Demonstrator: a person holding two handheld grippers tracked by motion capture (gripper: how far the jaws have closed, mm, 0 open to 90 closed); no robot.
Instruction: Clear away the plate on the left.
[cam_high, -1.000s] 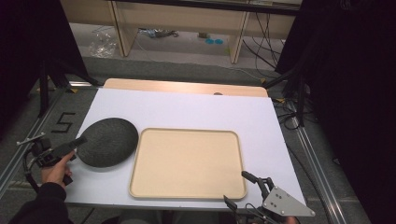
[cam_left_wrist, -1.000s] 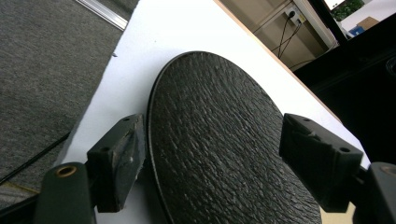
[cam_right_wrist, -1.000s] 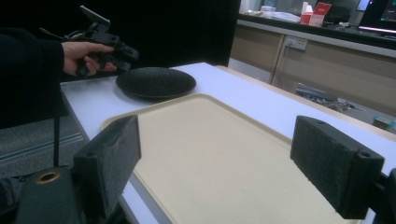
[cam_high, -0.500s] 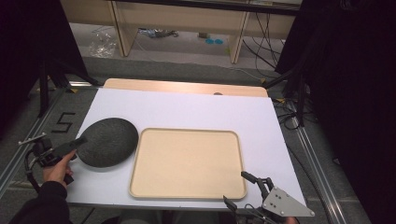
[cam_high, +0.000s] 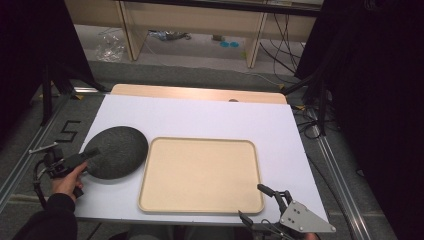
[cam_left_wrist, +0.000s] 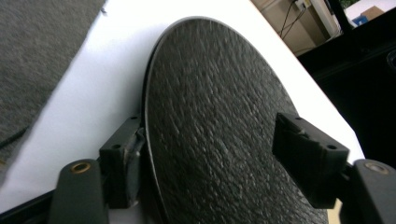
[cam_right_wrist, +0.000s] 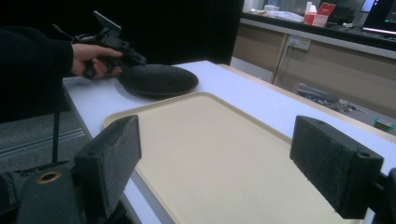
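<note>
A dark grey, rough-textured round plate (cam_high: 117, 151) lies on the left of the white table (cam_high: 210, 117). My left gripper (cam_high: 92, 152) reaches in at its left edge, rolled on its side. In the left gripper view the plate (cam_left_wrist: 219, 107) runs between the jaws, whose gap has just been closing. One pad (cam_left_wrist: 128, 161) sits at the rim and the other pad (cam_left_wrist: 306, 144) stands off the top surface. A beige tray (cam_high: 200, 140) lies in the middle, bare. My right gripper (cam_high: 251, 201) hovers open at the tray's front right corner, nothing between its fingers.
The right gripper view looks across the tray (cam_right_wrist: 154, 100) to the plate (cam_right_wrist: 159, 79) and the left gripper (cam_right_wrist: 133, 58) in a hand with a dark sleeve. A wooden strip (cam_high: 200, 93) borders the table's far edge; cables and shelving lie beyond.
My left gripper has edged slightly further onto the plate's left rim. The plate, the tray and the right gripper have kept their places.
</note>
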